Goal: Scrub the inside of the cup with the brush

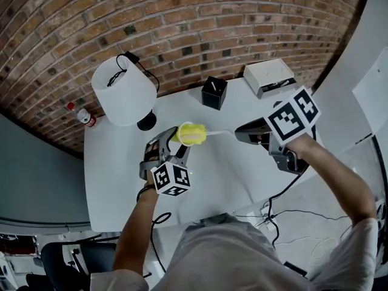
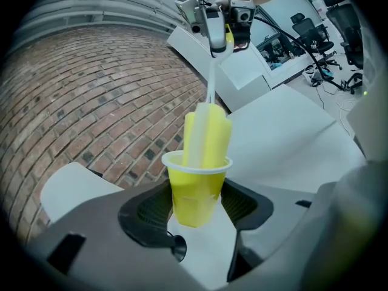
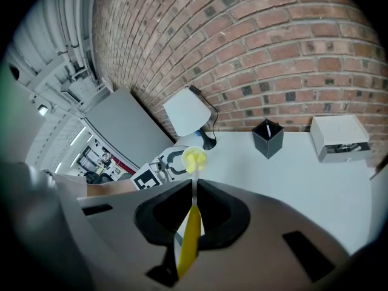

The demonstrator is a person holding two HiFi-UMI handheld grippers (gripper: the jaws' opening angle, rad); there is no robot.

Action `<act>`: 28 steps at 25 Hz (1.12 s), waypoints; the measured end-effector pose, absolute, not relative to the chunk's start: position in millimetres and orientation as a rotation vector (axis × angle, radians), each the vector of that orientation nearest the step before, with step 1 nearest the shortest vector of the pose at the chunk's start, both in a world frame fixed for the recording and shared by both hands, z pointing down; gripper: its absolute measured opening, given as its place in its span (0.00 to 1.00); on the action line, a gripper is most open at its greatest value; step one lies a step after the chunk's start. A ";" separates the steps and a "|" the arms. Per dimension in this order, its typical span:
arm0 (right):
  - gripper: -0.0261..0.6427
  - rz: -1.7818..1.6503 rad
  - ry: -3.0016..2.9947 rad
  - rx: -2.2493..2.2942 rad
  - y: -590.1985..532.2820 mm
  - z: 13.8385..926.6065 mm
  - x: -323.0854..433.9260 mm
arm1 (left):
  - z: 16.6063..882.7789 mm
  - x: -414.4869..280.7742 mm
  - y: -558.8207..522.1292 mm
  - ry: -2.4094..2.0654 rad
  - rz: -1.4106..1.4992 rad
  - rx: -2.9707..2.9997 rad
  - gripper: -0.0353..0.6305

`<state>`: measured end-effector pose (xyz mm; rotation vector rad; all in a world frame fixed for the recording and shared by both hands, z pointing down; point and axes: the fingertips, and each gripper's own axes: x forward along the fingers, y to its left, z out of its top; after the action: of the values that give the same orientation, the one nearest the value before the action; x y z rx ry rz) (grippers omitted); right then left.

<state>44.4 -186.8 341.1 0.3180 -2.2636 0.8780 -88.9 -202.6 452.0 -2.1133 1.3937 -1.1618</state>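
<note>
— Cup (image 2: 194,190) position?
— Left gripper (image 2: 196,214) is clamping it over the table (image 1: 230,177), mouth facing right gripper (image 3: 193,206).
— Brush (image 2: 208,135)?
— Right gripper is pinching its handle, head sitting inside, shaft running along cup's axis.

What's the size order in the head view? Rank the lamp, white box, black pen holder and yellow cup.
lamp
white box
black pen holder and yellow cup: alike, unranked; the cup is held nearer the camera.

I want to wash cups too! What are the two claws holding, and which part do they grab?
The left claw squeezes the yellow cup around its lower sides. The right claw pinches the brush by its handle, head inside the cup.
</note>
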 end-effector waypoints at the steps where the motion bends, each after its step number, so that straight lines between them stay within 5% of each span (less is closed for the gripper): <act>1: 0.08 0.874 -2.263 0.317 -186.3 341.2 44.7 | 452.3 -88.9 -202.3 1.395 -1.162 -2.114 0.45; 12: 0.08 0.700 -2.278 0.292 -182.6 335.1 47.3 | 453.5 -89.6 -200.5 1.400 -1.168 -2.125 0.45; 28: 0.08 -0.249 -2.259 0.128 -166.1 306.9 44.7 | 459.2 -86.8 -198.2 1.365 -1.178 -2.180 0.45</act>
<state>44.7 -166.1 306.9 0.1278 -2.2591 -0.2493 -86.8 -198.2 459.2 -2.1797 1.3652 -1.1781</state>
